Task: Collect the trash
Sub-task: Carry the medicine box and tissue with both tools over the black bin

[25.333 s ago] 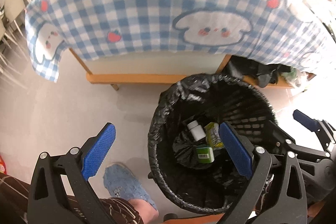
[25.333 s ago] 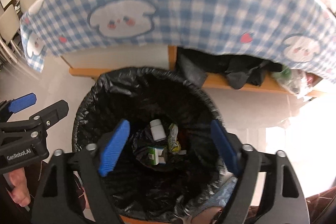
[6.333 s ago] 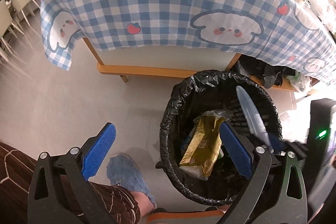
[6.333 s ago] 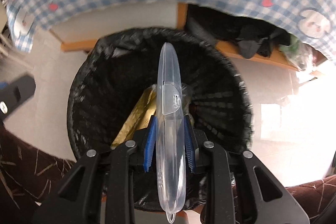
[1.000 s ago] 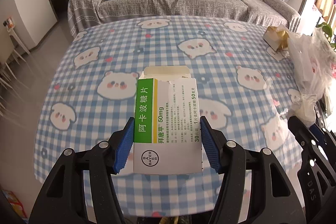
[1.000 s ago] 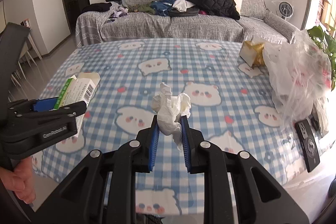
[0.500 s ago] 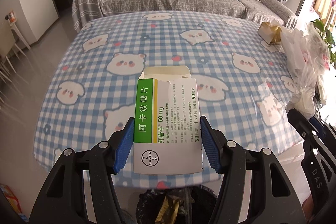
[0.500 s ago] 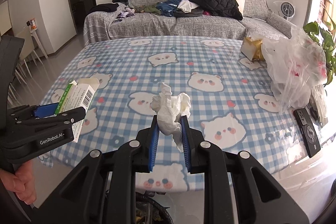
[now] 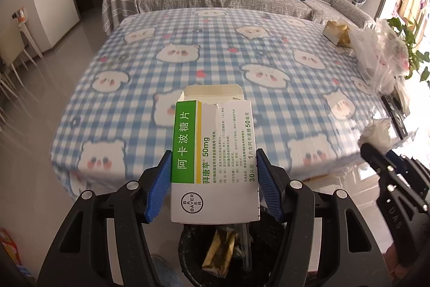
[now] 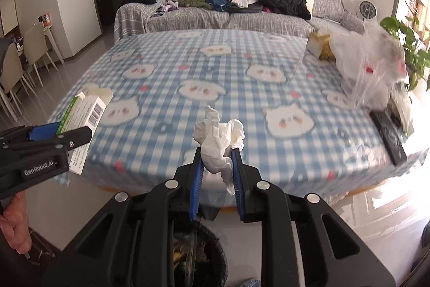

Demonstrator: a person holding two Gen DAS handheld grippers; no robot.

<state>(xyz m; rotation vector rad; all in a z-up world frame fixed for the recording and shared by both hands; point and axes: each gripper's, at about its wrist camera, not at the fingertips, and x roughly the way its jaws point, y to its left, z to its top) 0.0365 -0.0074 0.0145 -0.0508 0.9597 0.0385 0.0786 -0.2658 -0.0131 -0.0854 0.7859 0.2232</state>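
Left wrist view: left gripper [image 9: 213, 187] clamped a medicine box [image 9: 214, 166] above the bin [image 9: 188, 254], which already held wrappers. Right gripper [image 10: 216, 174] pinched a crumpled tissue [image 10: 217, 144]. Both drops remained; the bench [image 10: 166, 71] looked nearly cleared of loose litter.

Glossy cardboard box [image 9: 213, 160], crumpled paper tissue [image 10: 217, 141], cloth tablecloth [image 9: 215, 50].
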